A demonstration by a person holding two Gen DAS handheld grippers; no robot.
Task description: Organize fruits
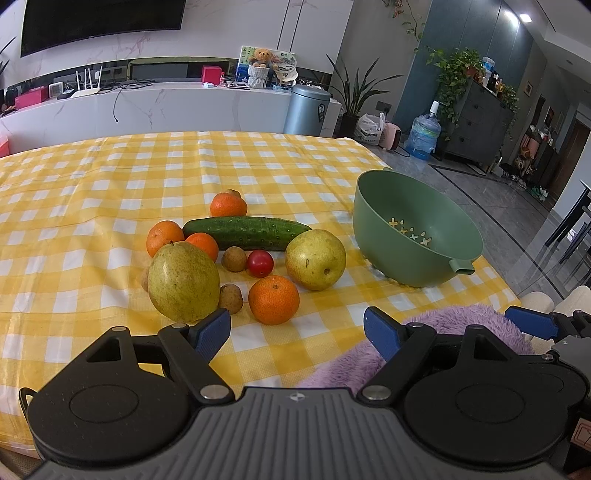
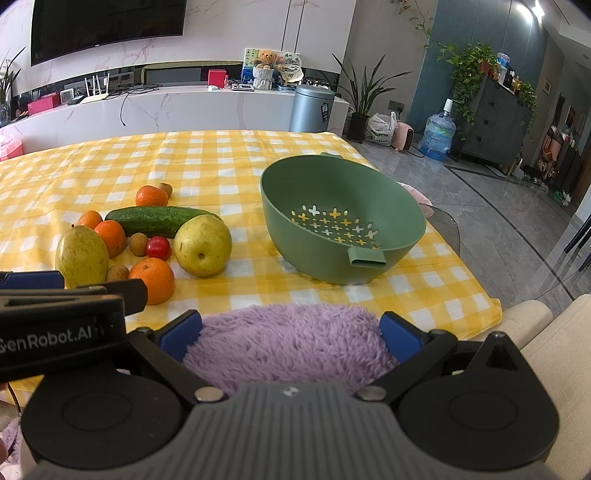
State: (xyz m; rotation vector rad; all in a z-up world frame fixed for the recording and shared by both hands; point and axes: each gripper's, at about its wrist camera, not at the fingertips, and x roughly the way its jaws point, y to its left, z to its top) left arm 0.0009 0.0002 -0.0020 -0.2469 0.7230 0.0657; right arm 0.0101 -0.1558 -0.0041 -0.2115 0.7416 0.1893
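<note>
Fruit pile [image 1: 236,251] left of bowl [image 1: 417,236]; my left gripper [image 1: 297,332] nearer, right gripper [image 2: 291,334] back; both jaws apart, empty.

Both views are bright and sharp, lit by even daylight and ceiling lights [image 1: 515,16] at upper right. Fruit casts only soft, faint shadows on the tabletop [image 1: 110,184]. The floor [image 2: 498,206] shows pale glare. Fisheye distortion bends the edges, with dark corners.
</note>
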